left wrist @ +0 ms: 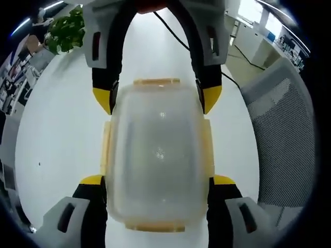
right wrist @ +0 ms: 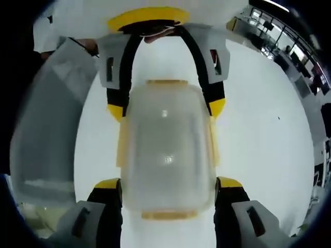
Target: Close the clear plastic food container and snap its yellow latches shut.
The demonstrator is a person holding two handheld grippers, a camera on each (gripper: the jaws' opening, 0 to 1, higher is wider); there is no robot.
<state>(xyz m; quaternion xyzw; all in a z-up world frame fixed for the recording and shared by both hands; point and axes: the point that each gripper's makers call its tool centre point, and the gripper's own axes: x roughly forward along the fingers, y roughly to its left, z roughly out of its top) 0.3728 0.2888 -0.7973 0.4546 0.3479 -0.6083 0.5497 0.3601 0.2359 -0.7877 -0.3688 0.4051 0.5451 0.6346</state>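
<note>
A clear plastic food container (left wrist: 158, 155) lies lid-down-looking on the white table, its lid on, with yellow latches at both ends (left wrist: 156, 81) and along both sides (left wrist: 105, 147). My left gripper (left wrist: 158, 180) rises from the bottom of the left gripper view, its yellow-tipped jaws pressed against the container's two sides. My right gripper (left wrist: 157, 97) comes in from the top and clasps the far end the same way. In the right gripper view the container (right wrist: 168, 150) sits between my right gripper (right wrist: 168, 182) and the opposing left gripper (right wrist: 166, 108).
The white table (left wrist: 57, 129) spreads around the container. A grey mesh chair (left wrist: 282, 134) stands at its right edge, seen as a grey chair back (right wrist: 46, 129) in the right gripper view. A potted plant (left wrist: 64, 31) and a black cable (left wrist: 173, 31) lie beyond.
</note>
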